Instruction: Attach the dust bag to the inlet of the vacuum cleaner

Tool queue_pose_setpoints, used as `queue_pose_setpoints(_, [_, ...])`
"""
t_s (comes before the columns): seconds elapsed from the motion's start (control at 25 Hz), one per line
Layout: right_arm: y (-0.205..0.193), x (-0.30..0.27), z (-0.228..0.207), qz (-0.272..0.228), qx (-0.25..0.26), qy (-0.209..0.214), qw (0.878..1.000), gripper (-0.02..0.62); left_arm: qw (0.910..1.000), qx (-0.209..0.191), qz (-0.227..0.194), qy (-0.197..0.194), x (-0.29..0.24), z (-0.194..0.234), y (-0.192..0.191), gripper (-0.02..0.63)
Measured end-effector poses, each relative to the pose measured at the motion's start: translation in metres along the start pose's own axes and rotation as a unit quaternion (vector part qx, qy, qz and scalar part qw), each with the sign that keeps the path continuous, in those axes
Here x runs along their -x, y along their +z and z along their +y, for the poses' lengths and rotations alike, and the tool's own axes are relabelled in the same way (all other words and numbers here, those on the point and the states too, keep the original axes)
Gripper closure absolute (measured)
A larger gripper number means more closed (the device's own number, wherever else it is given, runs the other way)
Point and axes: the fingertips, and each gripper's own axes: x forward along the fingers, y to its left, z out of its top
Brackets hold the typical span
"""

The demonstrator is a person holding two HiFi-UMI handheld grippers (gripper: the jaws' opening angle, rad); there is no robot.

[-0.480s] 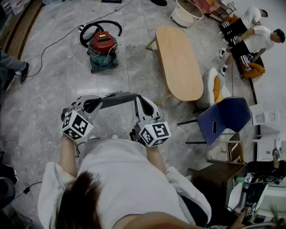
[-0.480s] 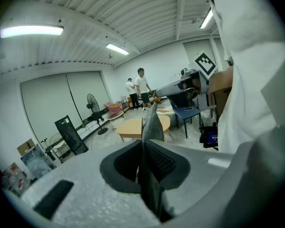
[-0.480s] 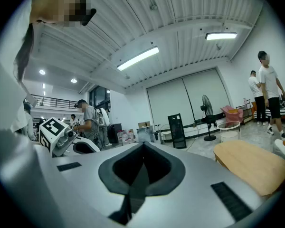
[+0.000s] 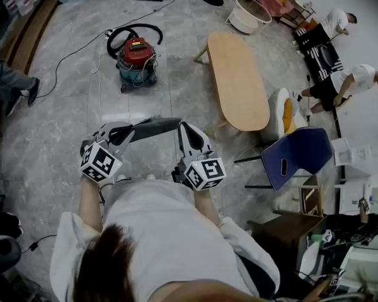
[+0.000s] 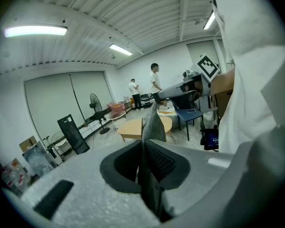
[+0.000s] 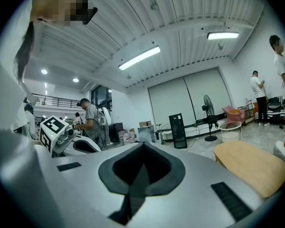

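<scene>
L gripper pinching one end of dust bag, R gripper clamped tight on other end. Bag stretched btwn them. Vacuum cleaner well apart, on floor ahead.

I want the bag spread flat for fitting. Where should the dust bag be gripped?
By its opposite ends, one gripper from each side, jaws shut on the thin edge. The dust bag is a flat sheet; the left gripper and right gripper hold it that way.
</scene>
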Motion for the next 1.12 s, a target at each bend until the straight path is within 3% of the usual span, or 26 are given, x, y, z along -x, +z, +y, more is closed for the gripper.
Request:
queue_pose_setpoints(0.36, [0.007,0.016,-0.007,-0.024,-0.004,0.003,1.000,0.592,0.9998,0.013,0.005,0.011,-0.005,-0.010,0.003,0.568])
queue_pose_setpoints(0.68, [-0.006,-0.003,-0.022,-0.010,-0.023,-0.020,0.999,0.592,0.9992,0.040,0.001,0.002,-0.018,0.005,-0.008,0.568])
queue_pose_setpoints(0.88, [-0.011,-0.033,-0.033,-0.003,-0.029,-0.031,0.999,0.592,0.9991,0.042,-0.005,-0.009,-0.036,0.031,-0.016,0.568])
queue_pose_setpoints(1.12, [-0.004,-0.091,-0.046,0.014,-0.032,-0.044,0.998,0.592,0.9979,0.064,-0.005,0.001,-0.055,0.093,-0.029,0.568])
